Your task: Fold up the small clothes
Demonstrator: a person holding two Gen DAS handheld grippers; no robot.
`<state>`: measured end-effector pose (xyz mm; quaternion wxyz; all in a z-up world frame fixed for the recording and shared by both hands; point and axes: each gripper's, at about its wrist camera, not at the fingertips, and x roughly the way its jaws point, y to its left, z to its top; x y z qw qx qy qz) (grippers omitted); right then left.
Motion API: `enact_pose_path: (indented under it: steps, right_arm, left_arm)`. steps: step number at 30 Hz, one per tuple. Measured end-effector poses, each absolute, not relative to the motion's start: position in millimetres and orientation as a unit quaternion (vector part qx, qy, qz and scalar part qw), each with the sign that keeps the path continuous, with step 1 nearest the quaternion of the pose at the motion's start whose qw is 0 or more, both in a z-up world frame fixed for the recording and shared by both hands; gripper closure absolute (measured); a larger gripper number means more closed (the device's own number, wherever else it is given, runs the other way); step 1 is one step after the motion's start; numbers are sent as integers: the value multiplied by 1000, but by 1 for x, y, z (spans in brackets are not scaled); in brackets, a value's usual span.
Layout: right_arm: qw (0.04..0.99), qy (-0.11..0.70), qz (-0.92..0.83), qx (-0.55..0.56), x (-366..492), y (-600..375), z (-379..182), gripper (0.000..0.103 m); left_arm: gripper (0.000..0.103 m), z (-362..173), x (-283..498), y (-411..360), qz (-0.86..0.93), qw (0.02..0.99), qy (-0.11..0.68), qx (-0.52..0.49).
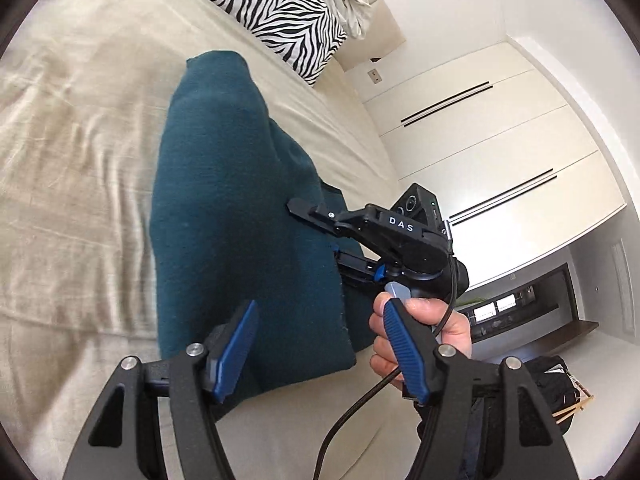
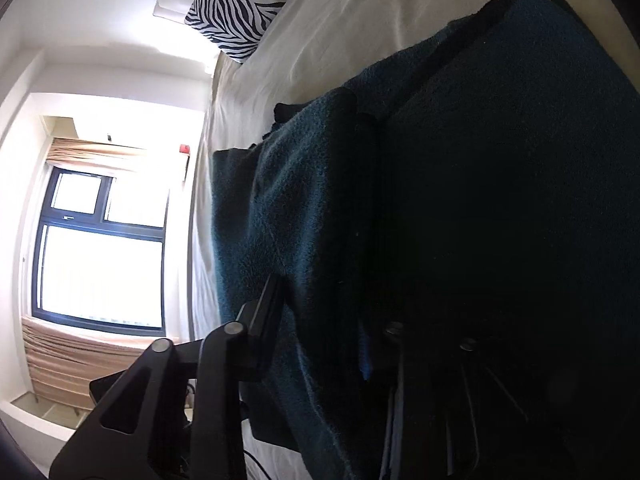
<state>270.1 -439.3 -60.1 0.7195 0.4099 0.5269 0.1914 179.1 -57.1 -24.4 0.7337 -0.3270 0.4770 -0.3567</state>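
Teal garment, perhaps gripper-pinched

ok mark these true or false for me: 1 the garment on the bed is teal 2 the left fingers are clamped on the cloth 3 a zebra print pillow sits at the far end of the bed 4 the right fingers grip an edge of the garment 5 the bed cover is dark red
1. True: the garment is teal.
2. False: the left gripper is open, nothing pinched.
3. True: the zebra print pillow lies there.
4. True: the right gripper is closed on a fold of cloth.
5. False: the bed cover is cream.
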Motion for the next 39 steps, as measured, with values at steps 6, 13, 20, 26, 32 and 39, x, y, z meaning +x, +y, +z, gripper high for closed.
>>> enact_pose_path:
  steps: [6,13,20,26,32,39]
  right_arm:
    - [760,519,155,360,271,-453,-38,90]
    - [782,512,131,330,267,-501,-6,90]
    - [775,519,96,346,245,-558,-18,90]
    - [769,521,92,359,246,-566,-34,90]
    - [765,525,86,363,246,-574,-39,91]
    - [751,504,102,414,234,-582,-51,87]
  left_arm:
    - [36,-23,179,-53,-354,734,474,-333]
    - [36,-18,187,-68,-362,742,469,-314]
    - [36,-12,183,-88,-369,750,471,-281]
    - [36,-8,182,-101,-372,752,476,-264]
    - [36,-6,183,-106,-370,754,477,-258]
    - [36,-8,181,-115,-366,761,481,-237]
